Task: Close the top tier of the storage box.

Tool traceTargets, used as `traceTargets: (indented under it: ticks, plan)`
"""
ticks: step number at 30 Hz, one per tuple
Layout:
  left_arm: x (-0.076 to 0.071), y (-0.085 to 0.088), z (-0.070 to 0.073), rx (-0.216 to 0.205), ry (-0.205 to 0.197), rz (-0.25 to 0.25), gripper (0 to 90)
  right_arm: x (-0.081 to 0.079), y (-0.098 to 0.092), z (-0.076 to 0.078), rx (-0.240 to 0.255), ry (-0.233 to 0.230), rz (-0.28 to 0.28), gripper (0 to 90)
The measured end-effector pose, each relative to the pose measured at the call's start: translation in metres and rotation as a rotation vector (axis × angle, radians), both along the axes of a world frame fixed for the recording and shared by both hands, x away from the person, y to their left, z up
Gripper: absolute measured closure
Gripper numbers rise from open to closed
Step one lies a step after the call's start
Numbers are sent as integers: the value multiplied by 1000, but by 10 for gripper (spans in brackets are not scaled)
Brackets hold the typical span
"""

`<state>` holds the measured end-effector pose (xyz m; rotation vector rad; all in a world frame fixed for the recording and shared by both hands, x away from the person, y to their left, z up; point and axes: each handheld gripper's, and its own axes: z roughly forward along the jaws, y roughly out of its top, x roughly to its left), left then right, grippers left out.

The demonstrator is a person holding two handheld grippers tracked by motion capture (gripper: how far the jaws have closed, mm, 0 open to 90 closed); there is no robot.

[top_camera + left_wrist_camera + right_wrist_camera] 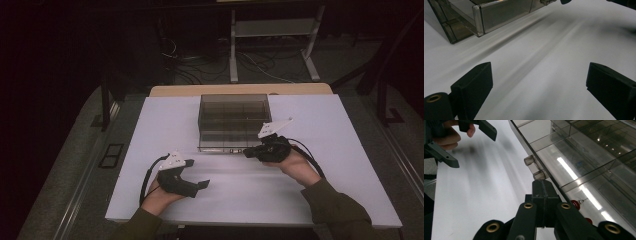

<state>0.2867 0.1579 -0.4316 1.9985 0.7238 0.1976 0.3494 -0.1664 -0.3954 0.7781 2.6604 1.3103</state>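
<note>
The right gripper (248,153) has its jaws pressed flat together with nothing between them; in the right gripper view (543,187) their joined tip sits just below the small clear latch (534,167) on the front wall of the smoked plastic organiser box (584,157). Whether the tip touches the latch I cannot tell. Through the clear wall, at about 4 o'clock from the jaw tip, small red beads (575,204) lie in a compartment.

In the high view the box (234,122) stands at the 12 o'clock side of the white worktop (325,165), and the right gripper lies at its front right corner, at about 5 o'clock from the box's middle, pointing toward 9 o'clock along the front wall.

The left gripper (205,184) is held at about 7 o'clock from the box, well apart from it, near the worktop's 6 o'clock edge. Its jaws stand wide apart with only bare worktop (544,75) between them in the left gripper view (539,82), and the box's corner (477,18) shows at 11 o'clock there.
</note>
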Motion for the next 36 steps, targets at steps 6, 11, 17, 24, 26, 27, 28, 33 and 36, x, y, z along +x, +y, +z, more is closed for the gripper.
traceTargets:
  ticks: [6, 11, 17, 24, 26, 27, 28, 33, 36]
  plan:
    - [1, 0, -1, 2, 2, -7, 61, 1, 1, -2, -2, 2, 3, 888]
    - [0, 0, 0, 4, 3, -10, 61, 1, 2, -2, -4, -7, 7, 889]
    - [0, -1, 1, -4, 3, -2, 61, 1, 2, -2, -8, -16, 8, 889]
    - [1, -1, 0, -1, 8, 5, 61, 2, 4, -1, -11, -23, 8, 889]
    - [1, -1, 0, 0, 6, 3, 61, 3, 4, -1, -13, -26, 4, 889]
    - [1, -1, 0, -1, 7, 4, 61, 3, 4, -1, -18, -29, 4, 889]
    - [1, 0, 0, -1, 7, 5, 61, 3, 5, -1, -25, -32, 1, 889]
    - [1, 1, 0, 2, 3, 5, 61, 5, 7, -5, -43, -35, -5, 889]
    - [1, 1, 1, 3, 2, 7, 61, 6, 8, -4, -46, -41, -12, 889]
